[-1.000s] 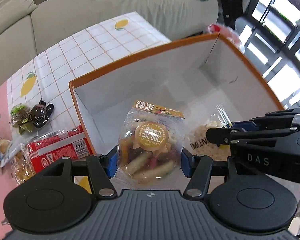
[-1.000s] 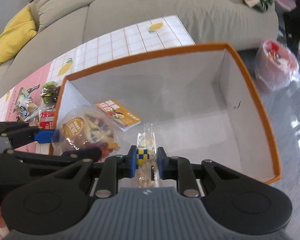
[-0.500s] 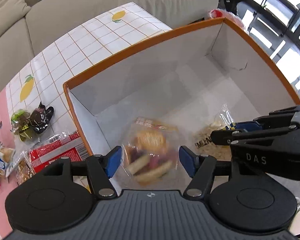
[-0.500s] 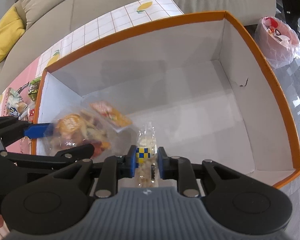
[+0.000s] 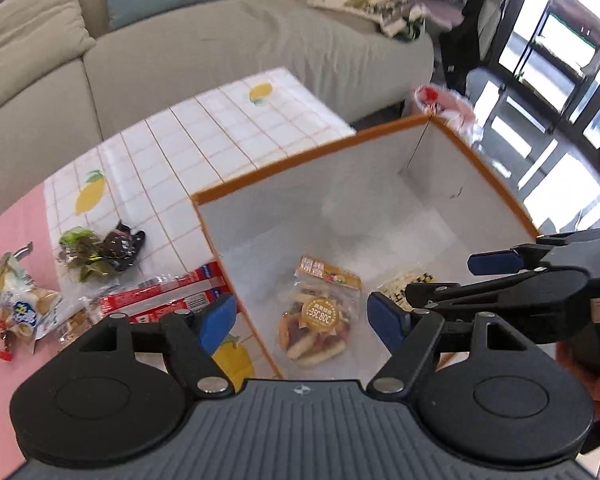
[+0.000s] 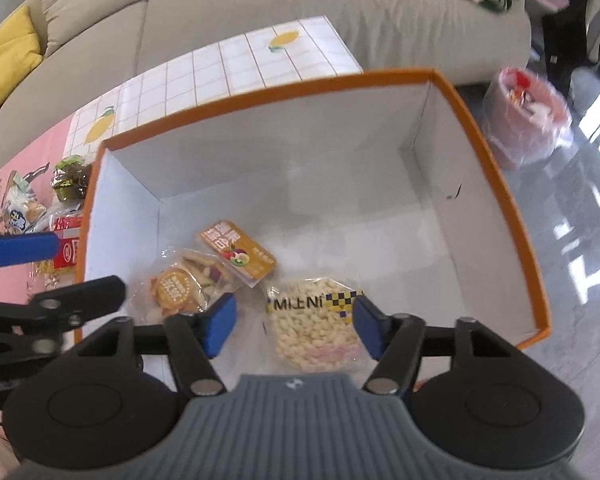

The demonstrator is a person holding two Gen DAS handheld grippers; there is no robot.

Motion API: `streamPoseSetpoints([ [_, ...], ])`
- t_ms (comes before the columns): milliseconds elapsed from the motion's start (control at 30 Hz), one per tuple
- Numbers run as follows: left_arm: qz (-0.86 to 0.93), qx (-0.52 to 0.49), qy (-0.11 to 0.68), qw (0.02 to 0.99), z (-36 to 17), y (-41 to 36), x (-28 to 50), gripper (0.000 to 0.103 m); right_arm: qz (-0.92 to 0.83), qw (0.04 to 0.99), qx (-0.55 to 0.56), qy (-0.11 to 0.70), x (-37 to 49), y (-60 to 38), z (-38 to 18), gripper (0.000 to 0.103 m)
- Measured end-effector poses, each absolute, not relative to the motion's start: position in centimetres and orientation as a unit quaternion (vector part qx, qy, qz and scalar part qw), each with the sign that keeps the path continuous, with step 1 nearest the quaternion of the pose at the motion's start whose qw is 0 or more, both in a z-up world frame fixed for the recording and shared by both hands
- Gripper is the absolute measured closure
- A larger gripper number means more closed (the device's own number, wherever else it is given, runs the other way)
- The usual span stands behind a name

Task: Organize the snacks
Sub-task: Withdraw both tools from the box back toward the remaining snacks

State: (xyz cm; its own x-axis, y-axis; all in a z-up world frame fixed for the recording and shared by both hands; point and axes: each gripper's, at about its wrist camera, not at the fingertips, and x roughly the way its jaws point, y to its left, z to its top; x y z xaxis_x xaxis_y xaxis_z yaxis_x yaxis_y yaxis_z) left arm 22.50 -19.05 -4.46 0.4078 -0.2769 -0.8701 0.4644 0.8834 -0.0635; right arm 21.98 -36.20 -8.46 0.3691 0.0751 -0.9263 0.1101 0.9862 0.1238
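Note:
An orange-rimmed white box (image 5: 300, 162) (image 6: 496, 168) stands on the table. On its floor lie a clear bag of mixed dried fruit with an orange label (image 5: 318, 316) (image 6: 196, 284) and a clear bag of pale puffed bits (image 6: 316, 324) (image 5: 404, 284), side by side. My left gripper (image 5: 302, 320) is open and empty above the box's left wall. My right gripper (image 6: 292, 328) is open and empty above the puffed-bits bag, and it shows at the right of the left wrist view (image 5: 496, 262).
Left of the box on the tiled cloth lie a red packet (image 5: 160, 300), a dark green wrapped snack (image 5: 96, 252) and a small bread bag (image 5: 20, 308). A grey sofa (image 5: 220, 40) stands behind. A pink bag (image 6: 528, 120) sits on the floor to the right.
Both grippers opened and let go of their bags, which now lie on the box floor. Both grippers have risen and pulled back.

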Motion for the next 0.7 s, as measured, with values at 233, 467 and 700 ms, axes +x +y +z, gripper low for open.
streamPoseSetpoints([
  [233, -0.199, 0.075, 0.446, 0.869, -0.9, -14.7, 19.4, 0.016, -0.022, 0.864, 0.022, 0.503, 18.9, -33.1, -4.3, 0.029],
  [467, -0.165, 0.055, 0.393, 0.903, 1.2, -9.3, 16.0, 0.016, -0.022, 0.907, 0.015, 0.42, 14.2, -28.8, -0.7, 0.025],
  [700, -0.133, 0.013, 0.36, 0.923, 0.9, -3.1, 12.7, 0.016, -0.003, 0.931, 0.021, 0.364, 10.3, -23.1, 0.5, 0.019],
])
